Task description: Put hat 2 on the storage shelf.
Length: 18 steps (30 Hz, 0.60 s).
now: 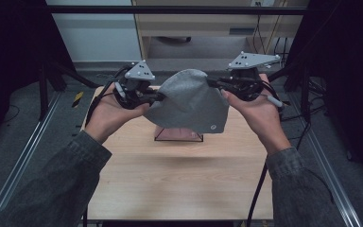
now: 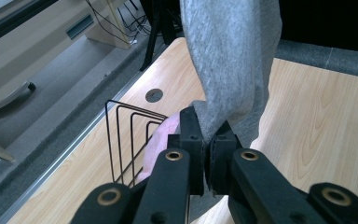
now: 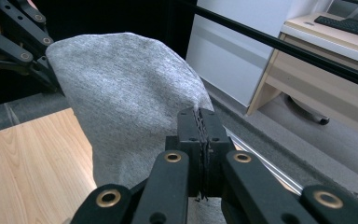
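Note:
A grey cloth (image 1: 189, 101) hangs in the air between my two grippers, above the far half of the wooden table (image 1: 179, 175). My left gripper (image 1: 158, 97) is shut on the cloth's left edge, and my right gripper (image 1: 216, 84) is shut on its right edge. In the left gripper view the cloth (image 2: 233, 60) rises from the closed jaws (image 2: 208, 135). The right gripper view has the cloth (image 3: 126, 107) spread to the left of the closed jaws (image 3: 200, 123), with the other gripper (image 3: 23, 44) holding its far corner.
A black wire basket (image 1: 178, 135) with something pink (image 2: 156, 144) inside stands on the table under the cloth. Black frame posts and cables (image 1: 307, 90) flank the table. A pale desk (image 3: 326, 51) stands beyond the far edge.

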Tool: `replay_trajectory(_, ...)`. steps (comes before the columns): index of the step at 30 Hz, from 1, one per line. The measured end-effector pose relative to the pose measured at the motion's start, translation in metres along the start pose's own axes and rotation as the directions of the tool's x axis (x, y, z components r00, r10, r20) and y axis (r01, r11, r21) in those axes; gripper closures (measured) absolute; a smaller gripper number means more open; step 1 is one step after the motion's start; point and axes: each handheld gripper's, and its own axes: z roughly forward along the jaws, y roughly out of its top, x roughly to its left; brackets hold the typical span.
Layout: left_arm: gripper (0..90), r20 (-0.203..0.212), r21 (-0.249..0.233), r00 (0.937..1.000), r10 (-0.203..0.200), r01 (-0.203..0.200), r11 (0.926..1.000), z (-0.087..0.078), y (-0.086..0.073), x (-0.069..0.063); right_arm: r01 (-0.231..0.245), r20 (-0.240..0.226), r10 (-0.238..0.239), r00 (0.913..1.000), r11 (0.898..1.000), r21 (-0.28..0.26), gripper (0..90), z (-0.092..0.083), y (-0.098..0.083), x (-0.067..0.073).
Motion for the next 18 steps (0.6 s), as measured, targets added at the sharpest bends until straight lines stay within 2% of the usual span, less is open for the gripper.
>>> replay_trajectory(4, 87.5, -0.005, -0.002, 1.0, 0.0, 0.0, 1.0, 0.002, 0.001, 0.0, -0.004, 0.003, 0.004, 1.0, 1.0, -0.001, 89.5, 0.001, -0.001, -0.002)
replay_trajectory(8, 87.5, -0.016, -0.024, 0.9999, -0.003, 0.002, 0.9997, 0.001, 0.007, 0.002, -0.013, 0.011, 0.013, 0.9998, 1.0, -0.018, 89.5, -0.001, 0.001, -0.005)
replay_trajectory(13, 87.5, -0.034, -0.049, 0.9994, -0.001, 0.0, 0.9988, 0.006, 0.021, 0.012, -0.017, 0.041, 0.019, 0.999, 0.999, -0.041, 89.5, -0.001, 0.008, -0.014)
replay_trajectory(18, 87.5, -0.056, -0.078, 0.9984, -0.011, 0.007, 0.9969, 0.011, 0.03, 0.025, -0.052, 0.057, 0.057, 0.9968, 0.995, -0.084, 89.5, 0.004, 0.011, -0.03)
